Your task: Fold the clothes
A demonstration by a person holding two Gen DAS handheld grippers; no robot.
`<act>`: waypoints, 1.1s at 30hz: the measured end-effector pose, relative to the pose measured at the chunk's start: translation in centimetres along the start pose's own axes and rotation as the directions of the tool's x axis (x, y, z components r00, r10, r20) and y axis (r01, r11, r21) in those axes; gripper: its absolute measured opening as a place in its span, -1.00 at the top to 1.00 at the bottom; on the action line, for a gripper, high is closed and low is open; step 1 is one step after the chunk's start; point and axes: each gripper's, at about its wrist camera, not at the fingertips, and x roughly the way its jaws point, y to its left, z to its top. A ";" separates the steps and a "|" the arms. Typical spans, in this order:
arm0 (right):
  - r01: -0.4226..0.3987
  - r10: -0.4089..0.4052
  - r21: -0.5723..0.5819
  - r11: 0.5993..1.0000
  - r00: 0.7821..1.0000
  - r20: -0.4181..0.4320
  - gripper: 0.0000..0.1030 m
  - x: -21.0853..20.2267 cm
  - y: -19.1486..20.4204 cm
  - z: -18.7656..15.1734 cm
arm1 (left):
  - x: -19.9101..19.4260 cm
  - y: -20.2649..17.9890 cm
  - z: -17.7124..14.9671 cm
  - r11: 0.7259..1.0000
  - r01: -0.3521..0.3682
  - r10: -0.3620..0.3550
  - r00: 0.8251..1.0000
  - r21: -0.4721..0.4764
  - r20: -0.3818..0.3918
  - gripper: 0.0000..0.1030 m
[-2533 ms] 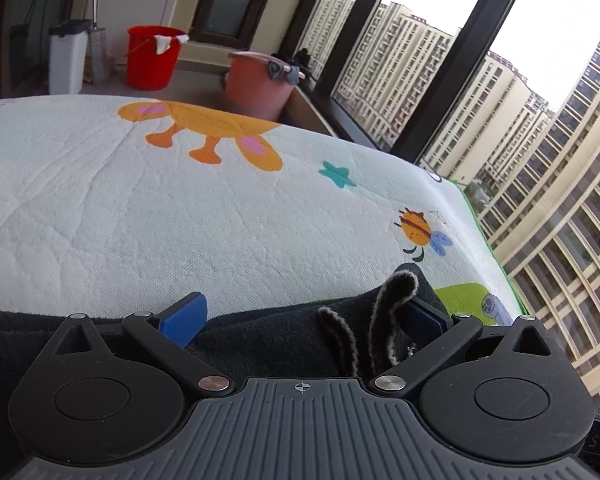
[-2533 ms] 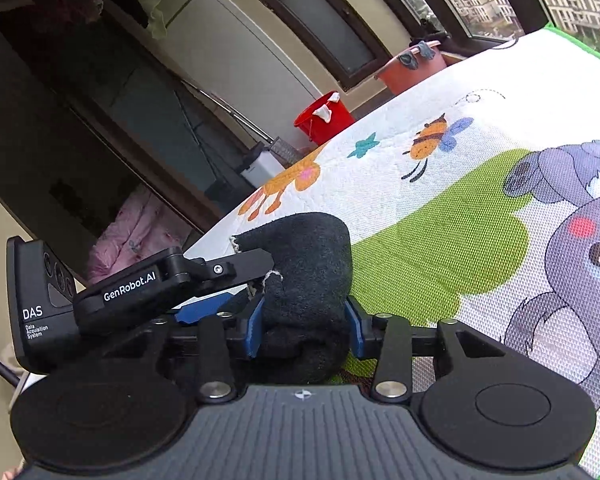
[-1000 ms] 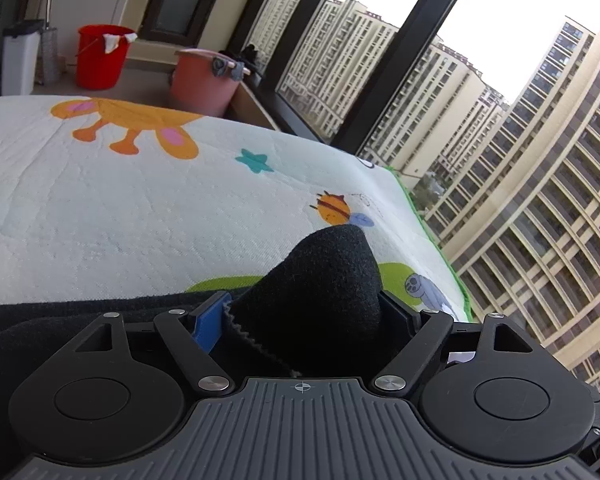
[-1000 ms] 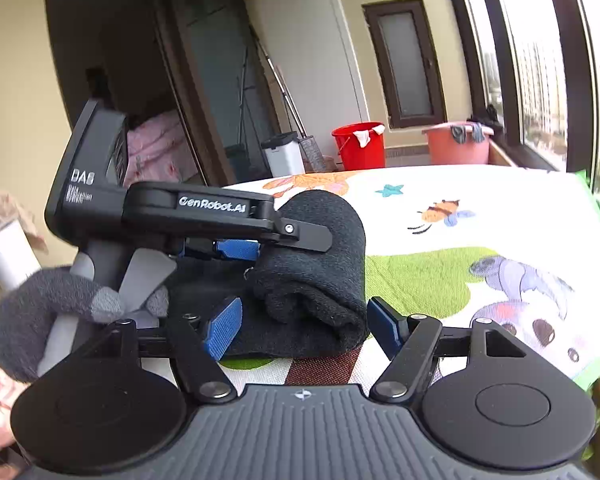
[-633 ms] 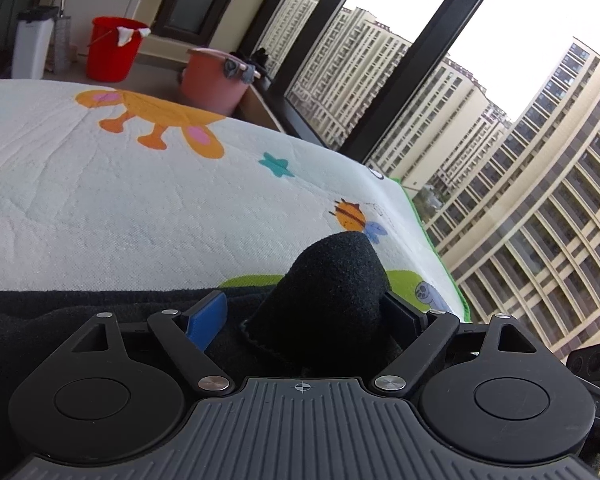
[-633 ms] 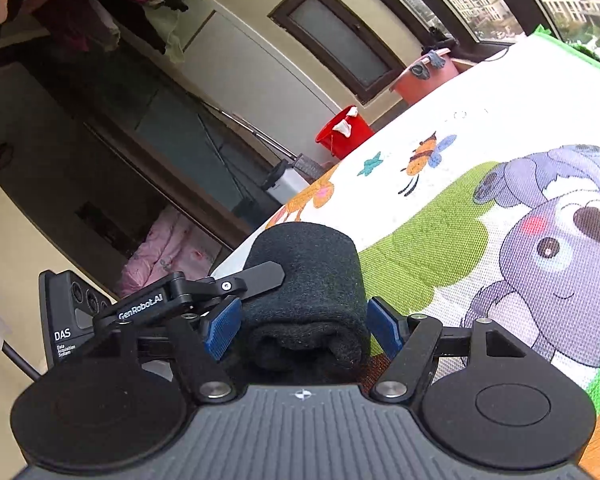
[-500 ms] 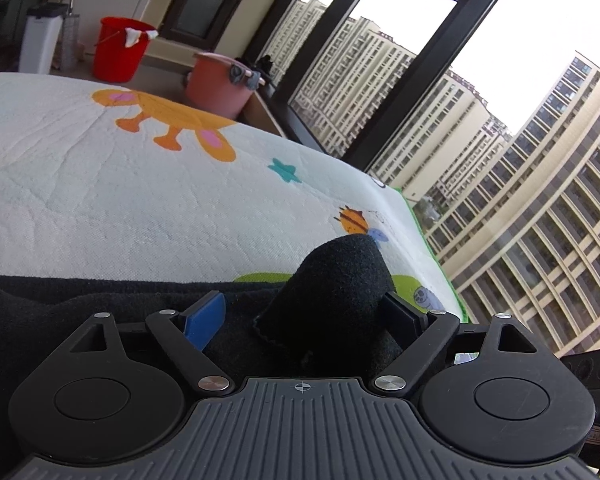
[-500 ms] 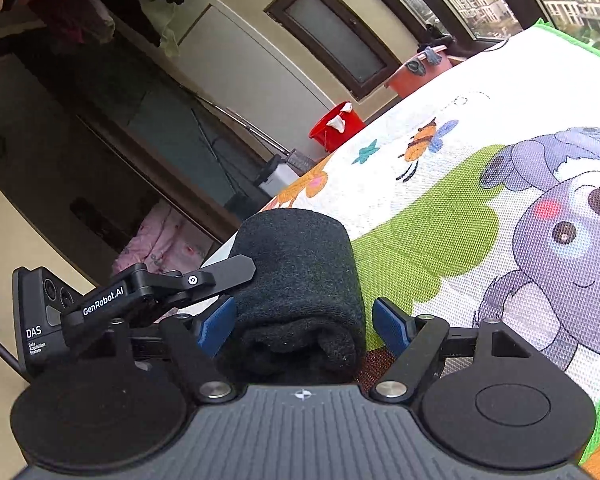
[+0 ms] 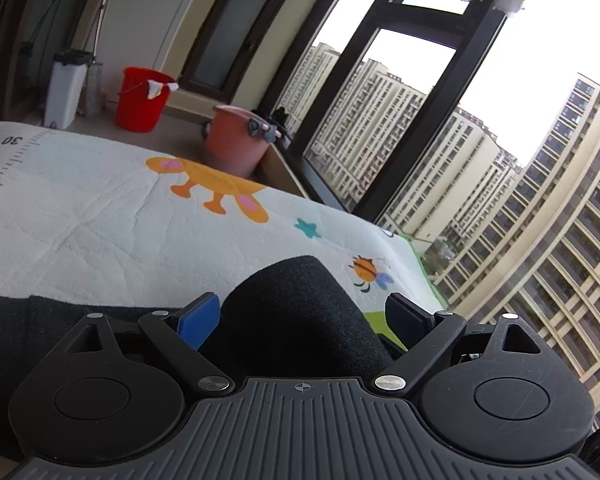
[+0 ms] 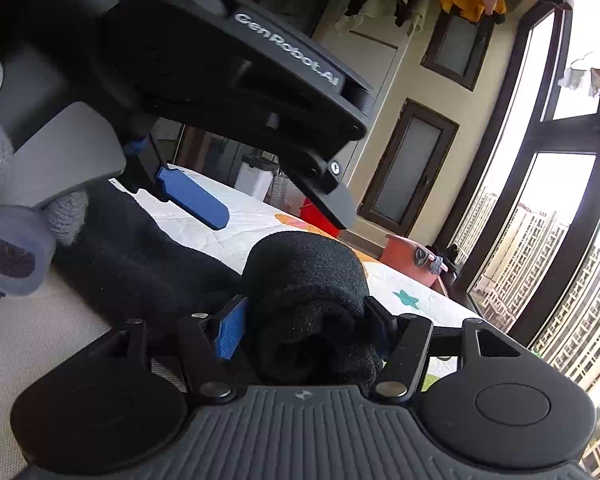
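Note:
A black knitted garment (image 10: 308, 304) is rolled into a thick bundle at one end, with a flat part (image 10: 132, 256) trailing left over the cartoon play mat (image 9: 100, 220). My right gripper (image 10: 300, 320) is shut on the roll. In the left wrist view the same roll (image 9: 300, 312) bulges between the fingers of my left gripper (image 9: 304, 312), which stand apart around it, open. The left gripper also shows in the right wrist view (image 10: 260, 208), raised above the flat part with its blue pad (image 10: 192, 198) clear of the cloth.
The mat covers a raised surface whose far edge (image 9: 412, 240) lies near tall windows (image 9: 380, 120). A red bucket (image 9: 142, 98), a pink tub (image 9: 238, 142) and a white bin (image 9: 66, 88) stand on the floor beyond. A gloved hand (image 10: 4, 184) holds the left gripper.
The left gripper has opened wider around the roll and tilted up. The right gripper has closed on the roll and swung so that the left gripper now looms above it.

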 end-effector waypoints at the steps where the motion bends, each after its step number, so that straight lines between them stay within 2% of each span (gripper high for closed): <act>1: -0.010 0.010 -0.009 1.000 1.000 0.009 -0.39 -0.1 0.3 0.1 | 0.6 0.1 -0.1 1.000 -0.024 0.024 1.000 0.010 -0.014 -0.82; 3: -0.064 0.064 0.014 0.998 0.998 0.020 -0.53 -0.3 -0.2 0.1 | 1.6 0.8 -0.5 0.998 -0.057 0.057 0.998 0.014 -0.034 -0.87; 5: -0.114 0.113 0.060 0.992 0.994 0.010 -0.53 -0.7 -1.6 -0.2 | 2.0 1.7 -0.7 0.999 -0.051 0.050 0.998 -0.012 -0.040 -0.91; 7: -0.170 0.171 0.153 0.973 0.985 0.007 -0.53 -1.8 -3.7 -0.4 | 2.0 2.3 -0.8 0.998 -0.051 0.050 0.998 -0.025 -0.040 -0.93; 10: -0.256 0.266 0.372 0.892 0.964 0.025 -0.53 -2.6 -7.6 -0.9 | 1.6 2.5 -0.7 0.997 -0.075 0.075 0.997 -0.008 -0.022 -0.93; 12: -0.314 0.333 0.571 0.759 0.940 0.074 -0.53 -2.6 -10.9 -2.0 | 1.3 2.7 -0.7 0.997 -0.074 0.073 0.997 -0.013 -0.018 -0.93; 14: -0.350 0.376 0.758 0.551 0.915 0.149 -0.54 -0.8 -13.8 -4.0 | 1.0 3.0 -0.8 0.998 -0.065 0.064 0.998 -0.028 -0.017 -0.93; 15: -0.355 0.386 0.820 0.449 0.905 0.181 -0.64 0.4 -14.9 -5.0 | 1.0 3.3 -0.9 0.998 -0.054 0.053 0.998 -0.042 -0.017 -0.93; 17: -0.356 0.415 0.866 0.352 0.888 0.197 -0.68 2.5 -15.3 -6.2 | 0.4 3.9 -1.1 0.997 -0.029 0.029 1.000 -0.078 -0.006 -0.93; 18: -0.342 0.435 0.879 0.333 0.883 0.178 -0.68 3.6 -14.9 -6.6 | 0.0 4.3 -1.1 0.995 -0.017 0.017 1.000 -0.096 0.000 -0.91; 20: -0.359 0.475 0.888 0.287 0.858 0.194 -0.64 5.2 -13.8 -7.1 | -1.3 4.9 -1.0 0.994 -0.015 0.018 0.999 -0.112 0.027 -0.91; 21: -0.351 0.474 0.892 0.283 0.860 0.188 -0.54 5.7 -13.3 -7.2 | -1.9 5.2 -0.9 0.993 -0.016 0.021 0.999 -0.118 0.041 -0.91; 22: -0.347 0.469 0.891 0.292 0.864 0.182 -0.26 5.8 -12.9 -7.2 | -2.6 5.5 -0.8 0.992 -0.016 0.023 0.998 -0.124 0.055 -0.91; 25: -0.335 0.458 0.895 0.293 0.871 0.176 0.16 6.1 -13.4 -7.3 | -4.8 6.6 -0.4 0.989 -0.070 0.083 0.991 -0.132 0.100 -0.91; 27: -0.324 0.439 0.891 0.317 0.883 0.164 0.21 5.7 -14.2 -7.7 | -6.1 7.4 -0.1 0.985 -0.098 0.116 0.985 -0.142 0.125 -0.93; 28: -0.309 0.419 0.887 0.342 0.895 0.150 0.21 5.3 -14.7 -7.8 | -6.5 7.7 0.0 0.983 -0.105 0.125 0.983 -0.147 0.133 -0.96; 29: -0.283 0.389 0.878 0.386 0.913 0.124 0.21 4.6 -15.2 -7.7 | -7.0 8.1 0.1 0.982 -0.113 0.135 0.981 -0.153 0.141 -0.97; 31: -0.225 0.300 0.812 0.539 0.952 0.065 0.21 2.9 -15.4 -6.2 | -7.4 8.3 0.3 0.981 -0.124 0.145 0.979 -0.147 0.145 -1.00; 33: -0.174 0.226 0.721 0.671 0.974 0.025 0.19 1.5 -15.2 -4.8 | -6.9 7.8 0.4 0.986 -0.107 0.124 0.984 -0.130 0.130 -1.00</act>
